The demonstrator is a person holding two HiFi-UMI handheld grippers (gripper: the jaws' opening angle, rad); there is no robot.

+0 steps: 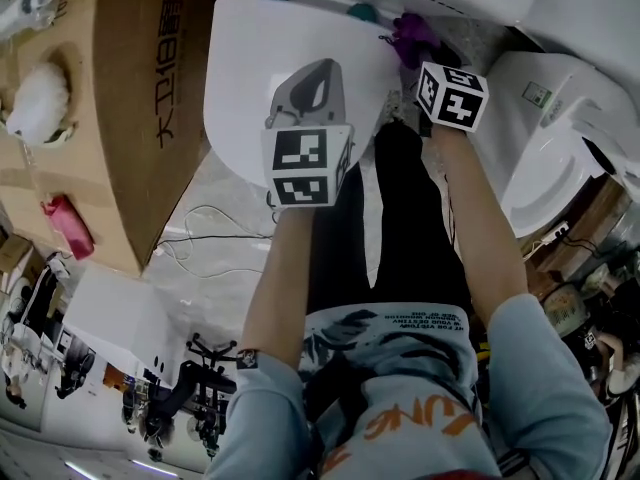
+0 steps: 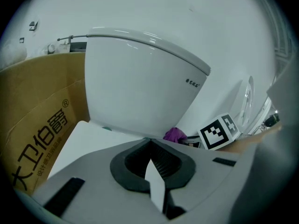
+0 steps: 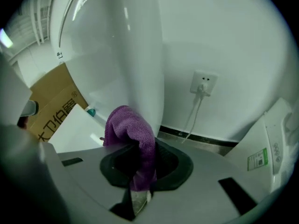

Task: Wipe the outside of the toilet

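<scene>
A white toilet stands ahead, its closed lid below me and its tank rising behind. My right gripper is shut on a purple cloth, which bunches up against the tank's side. In the head view that cloth sits at the right rear corner of the lid, beyond the right gripper's marker cube. Over the lid hovers my left gripper, its jaws closed together with nothing between them. It looks toward the tank and the cloth.
A big cardboard box stands close on the toilet's left. A second white toilet is on the right. Behind, a wall socket with a cable runs down to the floor. Loose cables lie on the floor near the person's legs.
</scene>
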